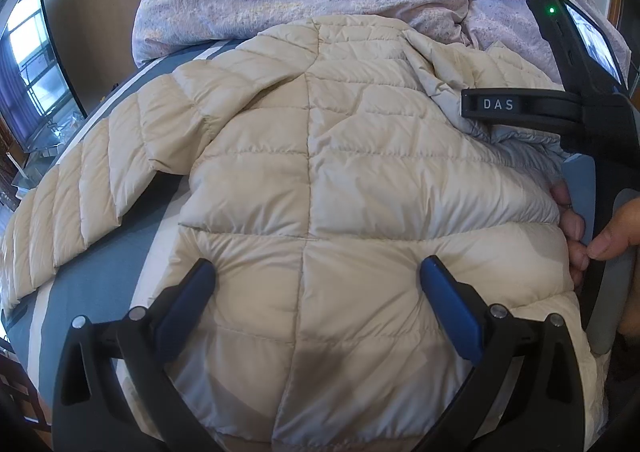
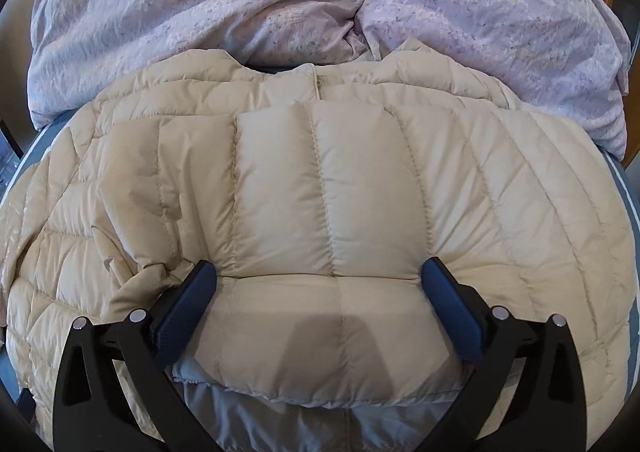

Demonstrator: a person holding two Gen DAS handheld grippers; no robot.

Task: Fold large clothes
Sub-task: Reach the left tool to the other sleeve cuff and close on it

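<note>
Fingers of our left gripper stand spread wide, their blue pads pushed down into the puffy cream jacket with a broad bulge of it between them, not pinched. Our right gripper is spread just as wide over a folded-in panel of the same jacket, its pads sunk against the fabric on either side without squeezing it; no earlier view is given, so we speak only of how it stands. We count one jacket, quilted in stitched channels, lying flat on a bed whose blue sheet has pale stripes. One sleeve runs out to the left in the left wrist view, and a strip of grey lining shows at the near edge in the right wrist view. Beyond the jacket sits one rumpled lilac duvet, heaped against the collar end (it fills the whole top of both views). In the left wrist view we see the right gripper from the side, a black body with a small lit screen and one green light, held by a hand at the jacket's right edge. Its black finger bears the letters "DAS" in white, the only writing we can read. One dark screen reflecting a window stands at far left. No container is in view.
</note>
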